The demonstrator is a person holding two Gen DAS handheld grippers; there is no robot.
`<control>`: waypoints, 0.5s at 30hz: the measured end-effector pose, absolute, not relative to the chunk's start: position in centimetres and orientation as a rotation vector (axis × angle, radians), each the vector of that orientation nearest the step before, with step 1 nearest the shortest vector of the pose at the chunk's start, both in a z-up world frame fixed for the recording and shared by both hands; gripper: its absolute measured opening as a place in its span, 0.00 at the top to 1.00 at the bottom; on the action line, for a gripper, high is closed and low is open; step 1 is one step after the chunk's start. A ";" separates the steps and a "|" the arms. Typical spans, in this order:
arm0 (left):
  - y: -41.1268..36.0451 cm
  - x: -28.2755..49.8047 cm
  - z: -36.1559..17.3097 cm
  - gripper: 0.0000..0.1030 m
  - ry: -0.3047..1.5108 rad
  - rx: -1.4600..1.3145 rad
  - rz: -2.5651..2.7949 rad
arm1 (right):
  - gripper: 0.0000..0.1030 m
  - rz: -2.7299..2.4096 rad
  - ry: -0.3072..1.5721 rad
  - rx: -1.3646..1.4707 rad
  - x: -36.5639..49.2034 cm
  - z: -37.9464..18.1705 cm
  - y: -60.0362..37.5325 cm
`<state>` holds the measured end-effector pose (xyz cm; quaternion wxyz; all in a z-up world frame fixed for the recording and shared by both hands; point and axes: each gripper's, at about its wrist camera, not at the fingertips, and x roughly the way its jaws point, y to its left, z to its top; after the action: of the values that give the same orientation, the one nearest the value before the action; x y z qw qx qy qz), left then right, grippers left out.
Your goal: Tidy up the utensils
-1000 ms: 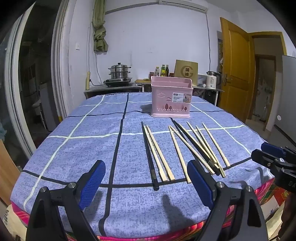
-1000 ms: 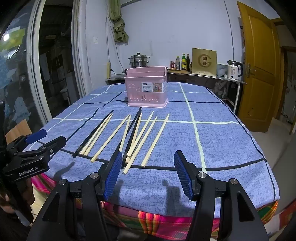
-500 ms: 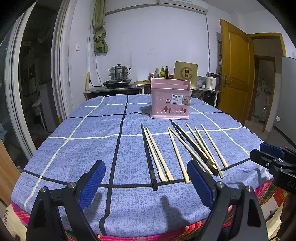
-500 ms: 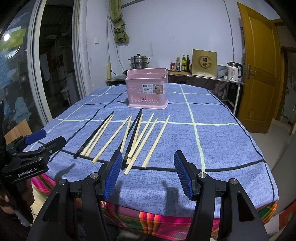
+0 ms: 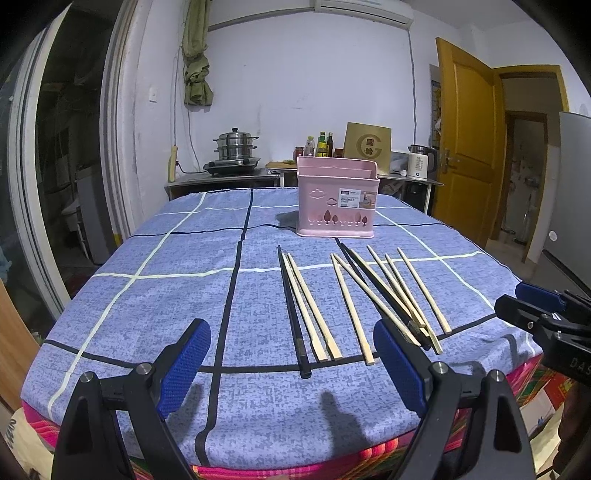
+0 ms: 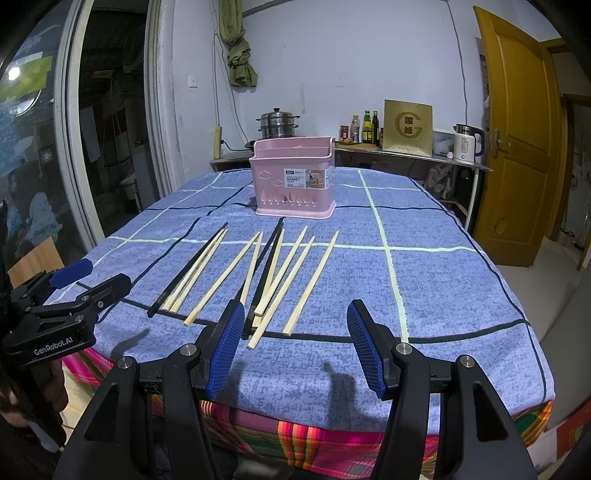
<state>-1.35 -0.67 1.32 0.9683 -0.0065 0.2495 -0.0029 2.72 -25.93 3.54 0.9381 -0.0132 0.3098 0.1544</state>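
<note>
Cool, fairly dim indoor light is falling from overhead, perhaps behind us, casting soft tool shadows on the desk point(image 5: 229, 295); fisheye edges are bending and darkening, focus staying sharp.

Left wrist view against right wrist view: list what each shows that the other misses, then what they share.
Only the left wrist view shows the air conditioner high on the wall, the open doorway beside the yellow door, and the right gripper from the side.

Only the right wrist view shows the dark window with cartoon stickers and the left gripper from the side.

Both show the chopsticks on the blue checked tablecloth, the pink utensil basket, steamer pot, kettle and yellow door.
</note>
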 end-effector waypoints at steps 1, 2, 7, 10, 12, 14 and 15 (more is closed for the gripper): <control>-0.7 -1.3 1.3 0.12 0.504 -0.014 -0.006 | 0.43 0.316 0.631 -0.028 2.7 3.5 -25.9; -0.7 -1.3 1.3 0.12 0.505 -0.015 -0.006 | 0.43 0.316 0.631 -0.029 2.7 3.5 -25.9; -0.7 -1.4 1.3 0.12 0.505 -0.014 -0.007 | 0.43 0.315 0.632 -0.029 2.7 3.5 -25.9; -0.8 -1.3 1.3 0.12 0.507 -0.014 -0.011 | 0.43 0.314 0.632 -0.029 2.6 3.6 -25.9; -0.8 -1.3 1.3 0.12 0.508 -0.014 -0.011 | 0.43 0.313 0.632 -0.029 2.6 3.6 -26.0; -0.8 -1.3 1.2 0.12 0.509 -0.016 -0.014 | 0.43 0.313 0.631 -0.030 2.6 3.6 -26.0; -0.9 -1.3 1.2 0.12 0.510 -0.017 -0.015 | 0.43 0.313 0.632 -0.030 2.6 3.6 -26.0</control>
<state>-1.33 -0.85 1.21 0.9675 -0.0082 0.2525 -0.0073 2.64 -25.96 3.58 0.9384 -0.0149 0.3094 0.1532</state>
